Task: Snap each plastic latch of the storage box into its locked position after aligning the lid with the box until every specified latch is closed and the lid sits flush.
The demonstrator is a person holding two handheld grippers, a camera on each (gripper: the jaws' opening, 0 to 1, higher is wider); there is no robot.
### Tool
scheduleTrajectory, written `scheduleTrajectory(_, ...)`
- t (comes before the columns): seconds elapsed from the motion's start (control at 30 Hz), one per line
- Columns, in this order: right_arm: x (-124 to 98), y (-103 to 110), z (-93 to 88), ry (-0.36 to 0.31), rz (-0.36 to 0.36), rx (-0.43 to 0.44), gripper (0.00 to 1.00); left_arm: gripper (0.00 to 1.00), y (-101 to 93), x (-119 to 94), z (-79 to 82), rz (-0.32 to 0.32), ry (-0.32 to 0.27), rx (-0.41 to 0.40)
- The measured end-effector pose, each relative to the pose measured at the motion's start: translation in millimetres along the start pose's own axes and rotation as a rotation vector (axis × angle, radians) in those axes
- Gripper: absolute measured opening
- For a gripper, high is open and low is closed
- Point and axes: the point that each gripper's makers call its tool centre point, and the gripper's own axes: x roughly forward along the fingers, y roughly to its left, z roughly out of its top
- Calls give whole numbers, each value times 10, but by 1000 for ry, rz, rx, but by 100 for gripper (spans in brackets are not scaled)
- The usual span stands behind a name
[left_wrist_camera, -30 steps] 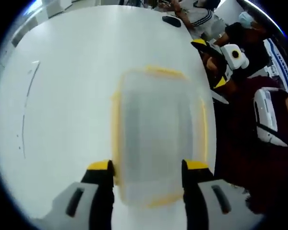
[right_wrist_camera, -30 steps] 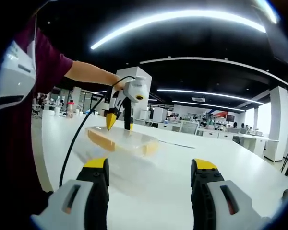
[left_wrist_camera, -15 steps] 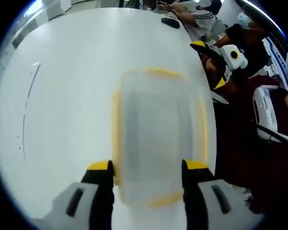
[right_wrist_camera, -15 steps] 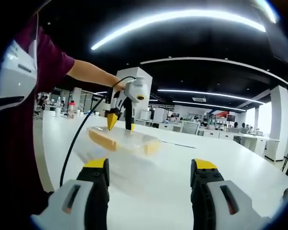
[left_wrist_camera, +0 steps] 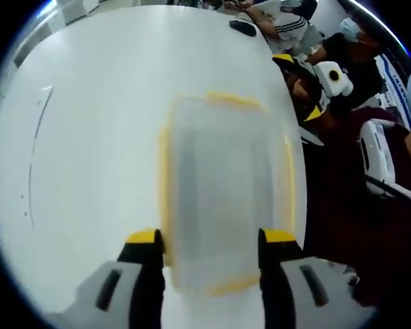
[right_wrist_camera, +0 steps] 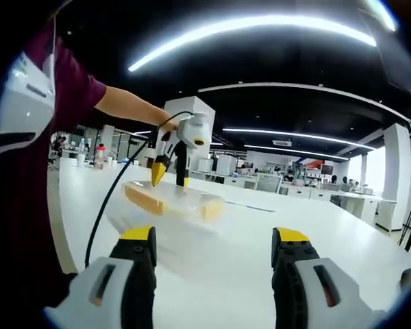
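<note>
**Now: box on table, both grippers open and clear of it**

Seen from above in the left gripper view, we find the box (left_wrist_camera: 222,205), a clear container with its lid on and yellow latches (left_wrist_camera: 166,199) along its edges, lying flat on the white table (left_wrist_camera: 89,157). The picture is blurred, so we cannot tell whether any latch is snapped down or whether the lid sits flush. The left gripper (left_wrist_camera: 211,240) hangs above the near end of the box with its jaws spread about as wide as the box; its yellow tips lie in line with the two long sides. We cannot tell from this view whether the tips touch the plastic; nothing is gripped between them.

In the right gripper view we see the same box (right_wrist_camera: 172,201) from low and to the side, resting on the table (right_wrist_camera: 274,219) well ahead of the right gripper (right_wrist_camera: 214,240). That gripper is wide open and holds nothing, with only bare table between its jaws. The left gripper (right_wrist_camera: 170,175) enters this view from the left, held by a bare arm (right_wrist_camera: 127,106) in a dark red sleeve (right_wrist_camera: 65,89); its tips point down at the far part of the lid, just above or on it. A black cable (right_wrist_camera: 109,199) trails from it toward the viewer.

Beyond the table edge in the left gripper view sit other people (left_wrist_camera: 329,41).
</note>
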Motion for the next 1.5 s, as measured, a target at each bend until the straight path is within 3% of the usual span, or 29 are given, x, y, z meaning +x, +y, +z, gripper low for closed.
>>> scheduleTrajectory(0.03,-15,3,14,-2,-1,-4,68,52,-63,50,-11,-17,35,-6)
scheduleTrajectory(0.4,-99,-46,61,-11,-21,-8,68,50,-37,72,-1,-81,63,-17)
scheduleTrajectory(0.9,-92,-95,59,-4,-25,-16,68,47,-7,88,17,-142,57,-24)
scheduleTrajectory(1.33,-113,-106,58,-4,-30,-19,68,47,-2,92,16,-181,15,-11)
scheduleTrajectory(1.5,-142,-141,47,-2,-39,-17,67,47,15,103,37,-195,60,-14)
